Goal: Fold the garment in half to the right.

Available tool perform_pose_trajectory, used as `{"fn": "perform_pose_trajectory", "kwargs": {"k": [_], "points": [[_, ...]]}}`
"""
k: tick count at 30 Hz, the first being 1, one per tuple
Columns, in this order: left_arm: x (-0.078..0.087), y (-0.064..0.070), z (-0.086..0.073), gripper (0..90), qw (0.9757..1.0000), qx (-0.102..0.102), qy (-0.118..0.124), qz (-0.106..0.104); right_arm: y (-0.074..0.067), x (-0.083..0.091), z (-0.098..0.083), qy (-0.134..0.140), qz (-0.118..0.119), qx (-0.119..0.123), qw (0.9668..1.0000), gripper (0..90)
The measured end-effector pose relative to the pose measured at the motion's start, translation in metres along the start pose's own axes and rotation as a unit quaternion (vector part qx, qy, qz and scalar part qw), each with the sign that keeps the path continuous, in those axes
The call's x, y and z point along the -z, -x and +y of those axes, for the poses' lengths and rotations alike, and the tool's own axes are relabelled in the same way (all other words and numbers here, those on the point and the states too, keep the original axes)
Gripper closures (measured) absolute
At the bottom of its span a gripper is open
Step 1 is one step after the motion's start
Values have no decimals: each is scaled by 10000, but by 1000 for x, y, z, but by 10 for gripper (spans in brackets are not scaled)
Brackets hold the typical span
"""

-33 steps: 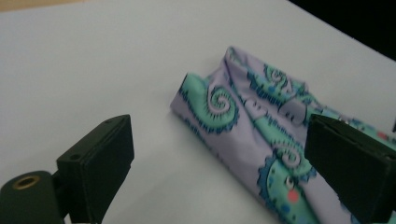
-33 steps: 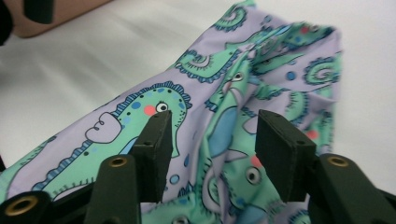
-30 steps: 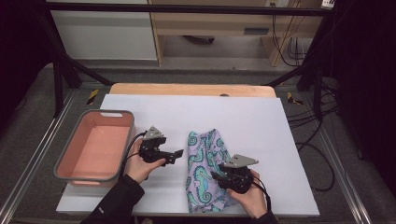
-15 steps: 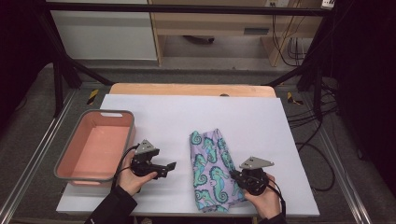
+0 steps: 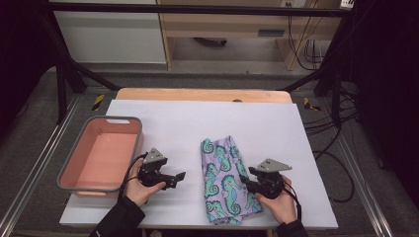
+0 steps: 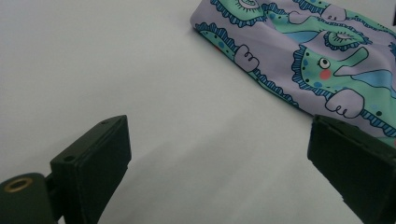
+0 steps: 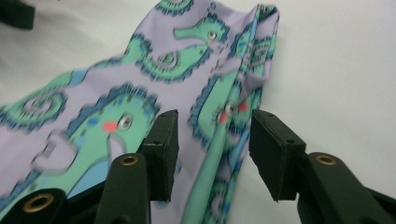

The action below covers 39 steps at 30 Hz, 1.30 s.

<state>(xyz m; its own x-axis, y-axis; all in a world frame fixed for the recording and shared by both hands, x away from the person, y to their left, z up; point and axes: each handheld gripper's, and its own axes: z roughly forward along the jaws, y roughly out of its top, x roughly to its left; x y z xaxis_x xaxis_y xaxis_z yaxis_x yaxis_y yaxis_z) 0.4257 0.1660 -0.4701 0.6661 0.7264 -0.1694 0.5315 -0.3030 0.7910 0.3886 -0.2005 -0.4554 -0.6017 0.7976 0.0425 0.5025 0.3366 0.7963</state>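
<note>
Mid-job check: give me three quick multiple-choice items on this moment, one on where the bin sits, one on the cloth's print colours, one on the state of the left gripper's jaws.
1. The pink bin sits where relative to the seahorse cloth?
A. on the person's left
B. on the person's right
C. on top of it

2. The cloth's print is:
A. red stripes
B. green seahorses on lilac
C. plain white

3. The left gripper is:
A. shut on the cloth
B. inside the bin
C. open over bare table

Answers: 1 A, the high view shows the bin at the table's left edge. 2 B, clear in both gripper views. 3 C, its jaws stand wide apart with white table between.
</note>
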Motion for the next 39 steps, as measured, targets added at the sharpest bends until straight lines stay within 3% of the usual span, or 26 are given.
{"fn": "perform_pose_trajectory", "kwargs": {"k": [4, 7, 9, 10, 11, 15, 17, 19, 22, 24, 26, 28, 29, 31, 34, 36, 39], "points": [[0, -1, 0, 58, 10000, 9, -4, -9, 7, -26, 14, -23, 103, -127, 9999, 557], [0, -3, -1, 58, 10000, 29, -21, 3, 8, -41, 15, -225, 250, -123, 9994, 737], [0, -3, -1, 58, 10000, 38, -26, 0, 7, -41, 13, -385, 283, -27, 9989, 861], [0, -3, -1, 58, 10000, 45, -21, -6, 8, -39, 12, -368, 234, 10, 9990, 876], [0, -2, -1, 58, 10000, 33, -29, -20, 9, -37, 12, -370, 230, -2, 9991, 879], [-1, 1, -1, 58, 10000, 5, -45, -55, 15, -31, 9, -506, -172, 318, 9981, 881], [-2, 1, -2, 57, 10000, 0, -58, -57, 19, -33, 6, -549, -232, 292, 9978, 875], [-2, 1, -2, 56, 10000, 9, -72, -61, 19, -35, 4, -538, -205, 192, 9982, 787], [-2, 0, -2, 55, 10000, 12, -82, -54, 16, -31, 6, -318, -362, 278, 9985, 600], [-2, 0, -2, 54, 10000, 16, -75, -48, 11, -23, 11, 24, -194, 188, 9996, 560], [-1, -1, -2, 53, 10000, 14, -69, -38, 0, -15, 19, 270, 4, 262, 9993, 569], [-1, -1, -1, 52, 10000, 5, -71, -35, -13, -11, 26, 372, 289, 376, 9982, 681], [0, -1, -1, 51, 10000, 2, -73, -34, -23, -10, 30, 400, 513, 429, 9970, 780], [0, -1, -1, 49, 10000, -14, -69, -29, -40, -14, 31, 352, 949, 436, 9939, 878], [1, -1, -1, 47, 10000, -13, -60, -3, -63, -27, 27, 129, 1242, 611, 9903, 900], [2, -2, -1, 47, 10000, -23, -60, 24, -73, -34, 20, -82, 1307, 718, 9888, 900], [2, -2, -1, 47, 10000, -18, -68, 30, -75, -36, 8, -277, 1197, 794, 9892, 900]]}}
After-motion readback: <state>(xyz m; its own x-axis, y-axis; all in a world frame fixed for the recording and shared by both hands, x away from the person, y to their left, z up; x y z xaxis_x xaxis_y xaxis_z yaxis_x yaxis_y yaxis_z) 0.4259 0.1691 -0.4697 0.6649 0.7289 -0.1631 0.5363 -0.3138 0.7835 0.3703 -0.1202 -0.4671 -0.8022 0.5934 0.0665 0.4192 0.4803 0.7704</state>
